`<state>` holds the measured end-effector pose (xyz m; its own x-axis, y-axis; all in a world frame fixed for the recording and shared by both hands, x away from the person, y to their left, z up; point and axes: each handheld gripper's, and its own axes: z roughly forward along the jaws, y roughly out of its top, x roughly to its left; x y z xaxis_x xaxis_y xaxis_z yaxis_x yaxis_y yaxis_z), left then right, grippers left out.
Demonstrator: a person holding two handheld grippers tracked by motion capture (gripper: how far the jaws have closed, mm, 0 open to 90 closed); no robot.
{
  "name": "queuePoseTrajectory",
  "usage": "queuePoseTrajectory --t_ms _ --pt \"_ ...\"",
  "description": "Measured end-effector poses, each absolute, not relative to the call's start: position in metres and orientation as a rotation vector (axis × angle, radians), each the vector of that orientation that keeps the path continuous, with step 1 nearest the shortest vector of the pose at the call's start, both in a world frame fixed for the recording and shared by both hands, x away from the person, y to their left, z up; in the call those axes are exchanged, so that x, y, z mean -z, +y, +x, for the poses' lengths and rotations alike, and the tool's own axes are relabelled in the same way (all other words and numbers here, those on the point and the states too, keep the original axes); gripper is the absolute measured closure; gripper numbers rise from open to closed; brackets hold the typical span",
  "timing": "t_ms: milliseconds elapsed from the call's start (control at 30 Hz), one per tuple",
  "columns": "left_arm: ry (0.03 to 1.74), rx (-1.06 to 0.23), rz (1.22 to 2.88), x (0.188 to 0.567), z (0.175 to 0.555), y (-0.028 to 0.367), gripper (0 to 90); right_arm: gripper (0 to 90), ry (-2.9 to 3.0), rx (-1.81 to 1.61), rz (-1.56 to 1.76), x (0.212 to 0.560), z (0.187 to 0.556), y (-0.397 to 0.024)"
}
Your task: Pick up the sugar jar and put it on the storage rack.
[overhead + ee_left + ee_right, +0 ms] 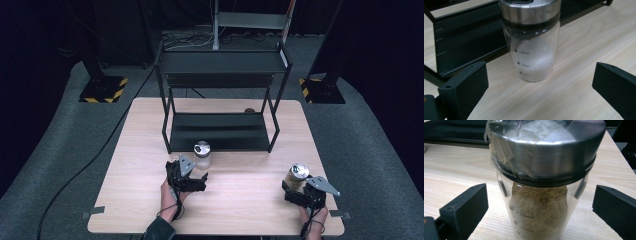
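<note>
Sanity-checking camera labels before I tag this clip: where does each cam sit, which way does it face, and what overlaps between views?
High view: fixed above the person's side, looking forward and down on the table and black shelf rack; both forearms, left gripper and right gripper enter from the bottom.
Left gripper view: rides the left gripper, facing the white-grain jar and the rack behind it; its open jaws show.
Right gripper view: rides the right gripper, close on the brown-powder jar; its open jaws flank it.
Shared: both jars also appear in the high view.

Black tongs (pixel 200 181), grey plates, dark sleeve (pixel 159 231)
</note>
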<state>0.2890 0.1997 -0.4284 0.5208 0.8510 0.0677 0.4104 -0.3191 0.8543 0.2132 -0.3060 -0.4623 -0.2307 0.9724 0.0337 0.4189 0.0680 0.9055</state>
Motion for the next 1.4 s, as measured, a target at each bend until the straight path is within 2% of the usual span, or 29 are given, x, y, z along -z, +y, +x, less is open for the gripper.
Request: queuePoseTrajectory --t_ms 933,1200,1267,1400 --pt "1.065 -0.701 1.892 0.434 0.324 0.179 0.0 0.0 1.742 -1.132 1.394 0.461 0.217 -0.308" --pt "1.065 -0.675 1.908 0.438 0.339 0.175 0.0 0.0 1.733 -1.14 1.393 0.462 0.215 -0.309" --pt "1.061 -0.668 1.906 0.44 0.34 0.177 9.4 0.0 1.735 -1.139 1.393 0.462 0.215 -0.309" --pt "1.063 -0.65 1.869 0.446 0.34 0.182 15.5 0.0 1.739 -1.136 1.392 0.462 0.216 -0.309"
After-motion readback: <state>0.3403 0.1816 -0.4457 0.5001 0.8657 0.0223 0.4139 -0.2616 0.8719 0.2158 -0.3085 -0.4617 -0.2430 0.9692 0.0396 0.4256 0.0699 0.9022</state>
